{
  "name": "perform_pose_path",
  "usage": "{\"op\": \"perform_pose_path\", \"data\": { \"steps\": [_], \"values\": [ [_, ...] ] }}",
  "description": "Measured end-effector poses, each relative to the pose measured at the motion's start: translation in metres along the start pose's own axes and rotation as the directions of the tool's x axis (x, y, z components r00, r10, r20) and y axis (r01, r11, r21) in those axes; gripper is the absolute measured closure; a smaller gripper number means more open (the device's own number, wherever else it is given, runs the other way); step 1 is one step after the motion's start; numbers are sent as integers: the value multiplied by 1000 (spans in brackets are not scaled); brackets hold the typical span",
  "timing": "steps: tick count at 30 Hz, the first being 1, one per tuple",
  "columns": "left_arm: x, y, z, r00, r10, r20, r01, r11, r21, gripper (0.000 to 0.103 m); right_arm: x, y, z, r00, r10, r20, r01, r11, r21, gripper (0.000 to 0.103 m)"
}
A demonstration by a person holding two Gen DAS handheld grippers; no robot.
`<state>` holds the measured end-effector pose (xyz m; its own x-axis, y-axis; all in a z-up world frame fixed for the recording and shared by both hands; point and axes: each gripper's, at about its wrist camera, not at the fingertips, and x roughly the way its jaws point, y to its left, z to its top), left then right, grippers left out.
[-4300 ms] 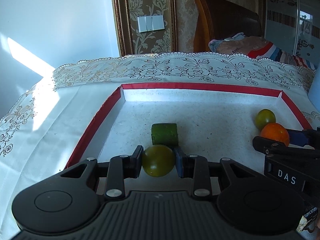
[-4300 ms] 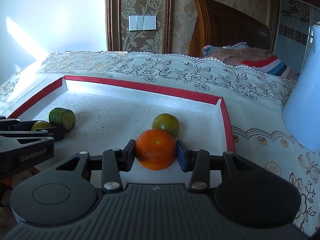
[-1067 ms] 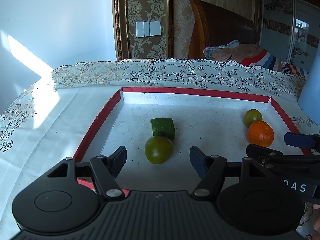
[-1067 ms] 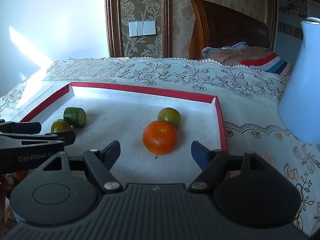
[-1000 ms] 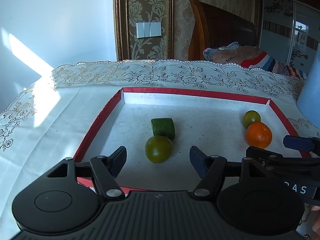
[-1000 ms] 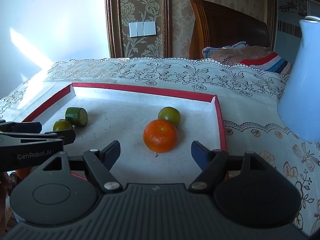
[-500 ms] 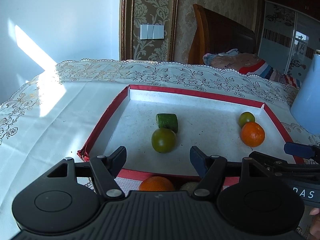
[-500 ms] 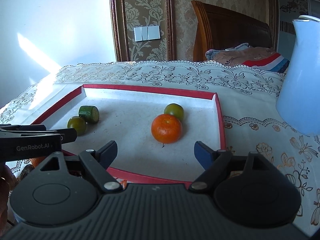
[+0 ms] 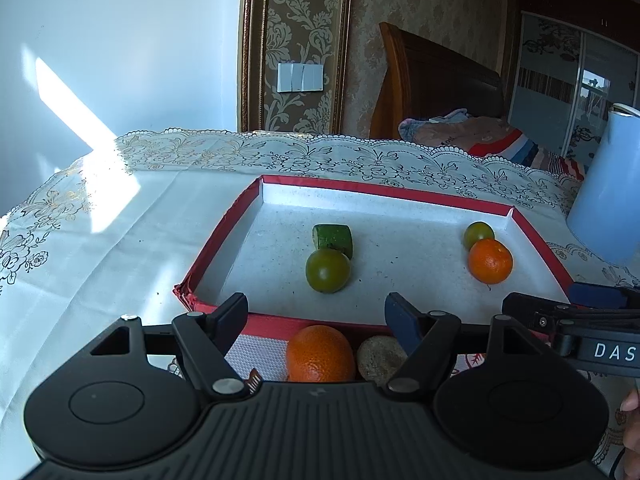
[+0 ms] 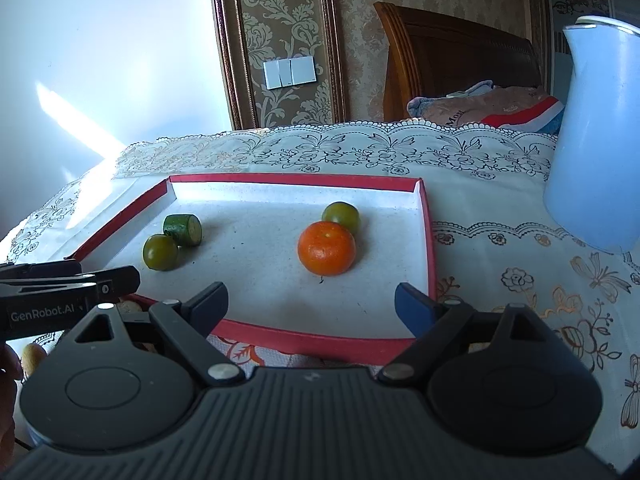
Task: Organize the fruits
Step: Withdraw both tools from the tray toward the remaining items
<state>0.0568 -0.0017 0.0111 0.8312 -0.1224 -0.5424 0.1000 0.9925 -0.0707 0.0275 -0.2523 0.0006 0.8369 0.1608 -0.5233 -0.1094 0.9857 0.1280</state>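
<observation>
Both tools over the near edge of the red-rimmed tray [image 9: 218,236], jaws spreading wider, nothing between them. Left tool [image 9: 316,312] released, hanging above an orange [image 9: 320,354] and a brownish round fruit [image 9: 380,356] that lie on the counter [image 9: 100,240] just outside the near rim, probably next in line. Right tool [image 10: 310,302] likewise released.

Inside the tray, sorted in pairs: a green fruit [image 9: 328,270] touching a green cut piece [image 9: 334,236] toward the left; an orange fruit [image 10: 326,248] against a smaller green one [image 10: 340,216] near the right wall. Wide bare floor between the pairs, ample for more. Low rim to clear. Pale blue jug [image 10: 596,140] close beyond the right edge, worth avoiding.
</observation>
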Motion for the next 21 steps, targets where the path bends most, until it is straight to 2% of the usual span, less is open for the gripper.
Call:
{"op": "perform_pose_path", "data": {
  "steps": [7, 9, 13, 21],
  "values": [
    [-16, 26, -13, 1000, -10, 2, 10, 998, -54, 28, -14, 1, -9, 1000, 15, 15, -15, 1000, -6, 13],
    [-20, 32, -16, 1000, -23, -2, 23, 997, -70, 24, -18, 2, -11, 1000, 23, 18, -23, 1000, -9, 11],
    [-25, 40, -21, 1000, -26, 0, 26, 996, -89, 24, -21, 2, -16, 1000, 28, 12, -28, 1000, -11, 10],
    [-30, 44, -29, 1000, -18, -16, 17, 997, -77, 23, -22, -5, -17, 999, 33, 2, -33, 999, 20, 10]
  ]
}}
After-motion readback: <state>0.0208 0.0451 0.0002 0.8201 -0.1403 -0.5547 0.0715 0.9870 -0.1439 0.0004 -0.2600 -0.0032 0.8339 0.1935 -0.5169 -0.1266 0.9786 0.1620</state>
